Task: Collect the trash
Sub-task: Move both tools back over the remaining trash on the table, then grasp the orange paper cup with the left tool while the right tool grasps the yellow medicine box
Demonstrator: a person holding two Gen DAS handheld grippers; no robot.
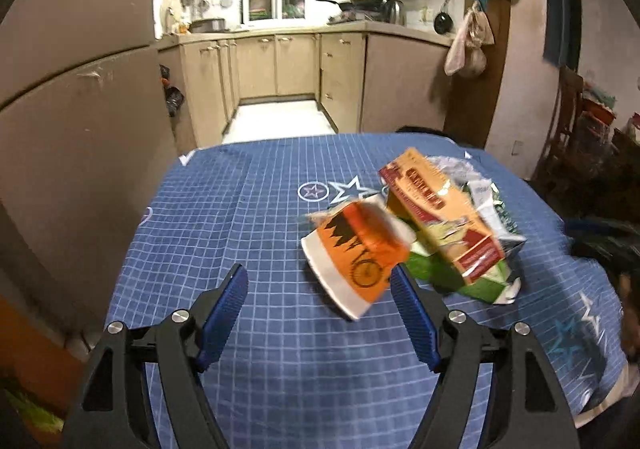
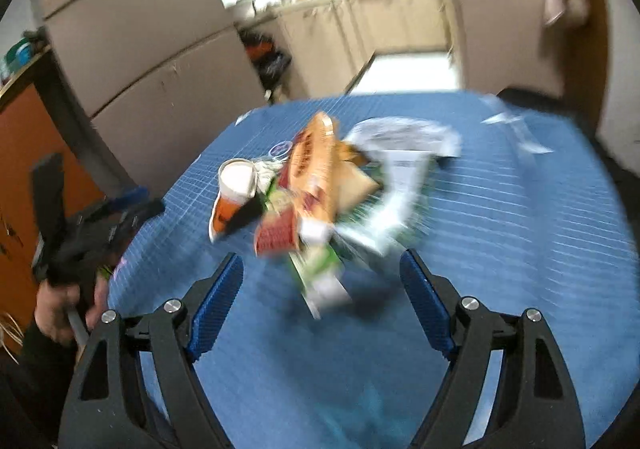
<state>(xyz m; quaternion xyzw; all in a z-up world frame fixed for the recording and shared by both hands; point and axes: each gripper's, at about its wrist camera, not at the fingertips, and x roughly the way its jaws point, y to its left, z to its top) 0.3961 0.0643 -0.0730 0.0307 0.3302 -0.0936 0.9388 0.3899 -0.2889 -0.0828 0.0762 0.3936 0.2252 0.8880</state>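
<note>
Cup [image 1: 357, 253] x1, carton [image 1: 442, 215] x1, wrappers unclear

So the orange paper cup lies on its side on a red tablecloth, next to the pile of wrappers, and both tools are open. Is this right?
Not quite: the tablecloth is blue with a white grid, not red, as the left wrist view shows. The orange paper cup does lie on its side beside the pile of wrappers, and the left tool and right tool are both open.
</note>
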